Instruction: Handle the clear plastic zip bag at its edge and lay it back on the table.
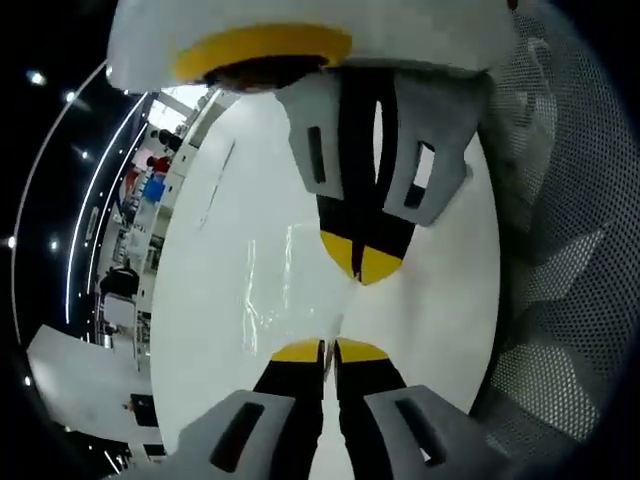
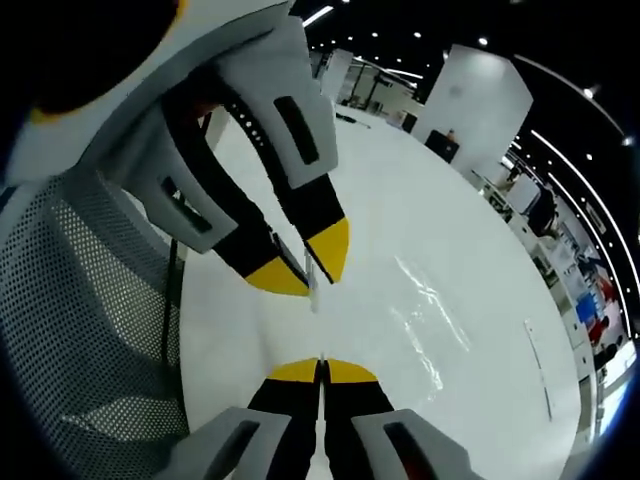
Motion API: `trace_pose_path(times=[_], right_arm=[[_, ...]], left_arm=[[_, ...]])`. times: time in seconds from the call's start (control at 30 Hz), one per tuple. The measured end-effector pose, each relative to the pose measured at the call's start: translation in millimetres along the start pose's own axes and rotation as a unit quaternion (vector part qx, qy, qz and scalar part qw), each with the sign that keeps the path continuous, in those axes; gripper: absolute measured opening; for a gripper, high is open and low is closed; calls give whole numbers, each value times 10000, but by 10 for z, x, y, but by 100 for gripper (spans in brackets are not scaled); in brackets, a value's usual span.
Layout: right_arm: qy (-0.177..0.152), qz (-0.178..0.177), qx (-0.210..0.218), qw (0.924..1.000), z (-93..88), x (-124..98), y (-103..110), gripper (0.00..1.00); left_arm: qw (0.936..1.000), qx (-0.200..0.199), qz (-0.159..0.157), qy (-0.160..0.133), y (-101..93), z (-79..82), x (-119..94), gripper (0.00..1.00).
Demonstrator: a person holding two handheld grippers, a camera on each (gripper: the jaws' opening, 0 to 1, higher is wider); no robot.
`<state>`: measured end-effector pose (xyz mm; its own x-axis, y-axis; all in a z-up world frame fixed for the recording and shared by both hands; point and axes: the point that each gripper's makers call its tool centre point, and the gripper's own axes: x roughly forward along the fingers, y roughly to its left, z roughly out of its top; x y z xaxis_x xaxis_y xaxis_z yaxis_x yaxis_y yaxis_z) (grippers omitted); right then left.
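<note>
Nearest in the left gripper view, we see our left gripper (image 1: 329,350) rising from the bottom, its yellow-tipped jaws pressed together on the edge of the clear plastic zip bag (image 1: 285,285). Just beyond it, the right gripper (image 1: 364,262) comes down from the top, its jaws likewise pinched narrow on the same edge. The bag spreads away to the left of the two grippers over the white table (image 1: 440,330); we make it out mainly by its glints and creases, and we cannot tell how much of it rests on the table. A perforated mesh chair back (image 1: 560,260) fills the right side.

In the right gripper view, our right gripper (image 2: 322,368) sits closed at the bottom, and the left gripper (image 2: 308,262) reaches in from the upper left, also closed on the thin film. Here the bag (image 2: 425,315) trails off to the right across the table (image 2: 400,200). The mesh chair back (image 2: 80,330) lies on the left. Farther off, this view gives us a large white pillar (image 2: 480,95) and ceiling lights, while the left gripper view offers cluttered shelves (image 1: 150,190) in the distance.
</note>
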<state>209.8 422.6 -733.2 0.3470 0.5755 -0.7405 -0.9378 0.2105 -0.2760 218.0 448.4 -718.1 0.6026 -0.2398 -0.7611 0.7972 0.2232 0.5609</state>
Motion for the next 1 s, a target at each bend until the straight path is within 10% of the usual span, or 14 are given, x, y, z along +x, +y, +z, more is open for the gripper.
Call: trace_pose_path(times=[0.57,1.0], right_arm=[[7,-5,38,10000,-33,-5,-9,0],[-151,134,336,9992,-53,-47,-31,5]], left_arm=[[9997,143,-62,202,-64,-96,11,0],[9997,5,-131,-182,-28,25,-14,0]])
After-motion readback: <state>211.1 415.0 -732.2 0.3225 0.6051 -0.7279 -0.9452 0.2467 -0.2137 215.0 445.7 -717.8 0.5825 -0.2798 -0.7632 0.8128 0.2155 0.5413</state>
